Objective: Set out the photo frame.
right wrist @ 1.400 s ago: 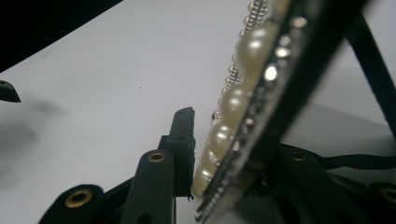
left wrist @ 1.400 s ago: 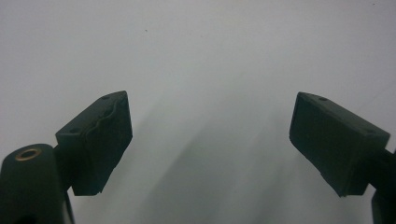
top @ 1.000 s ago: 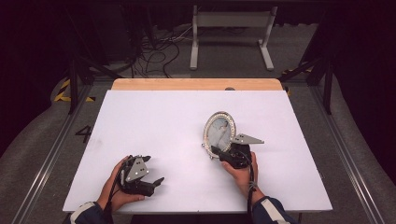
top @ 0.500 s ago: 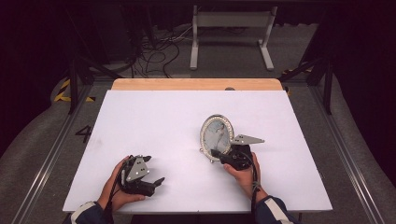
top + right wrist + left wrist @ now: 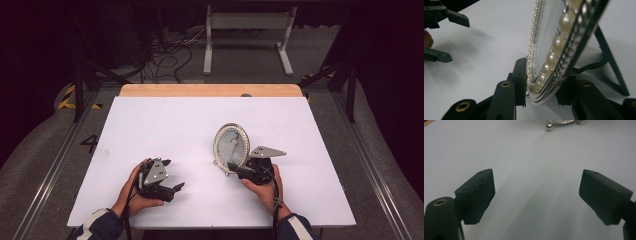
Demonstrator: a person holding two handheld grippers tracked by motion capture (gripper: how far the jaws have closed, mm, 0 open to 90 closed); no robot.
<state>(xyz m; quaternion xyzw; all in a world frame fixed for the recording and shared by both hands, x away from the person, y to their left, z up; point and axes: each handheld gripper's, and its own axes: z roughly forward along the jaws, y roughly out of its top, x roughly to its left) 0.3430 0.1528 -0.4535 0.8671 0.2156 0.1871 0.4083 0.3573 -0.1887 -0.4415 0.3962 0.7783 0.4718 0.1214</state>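
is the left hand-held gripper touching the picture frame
Apart. The high view shows bare table between the left hand-held gripper and the picture frame.

A white desk point(image 5: 165, 125) with a bare wooden strip along its twelve-o'clock edge carries an oval pearl-rimmed picture frame point(image 5: 231, 147), standing upright on ball feet toward four o'clock of centre.

picture frame point(image 5: 231, 148) | oval, pearl-beaded silver rim | upright on stand | white table, right of centre
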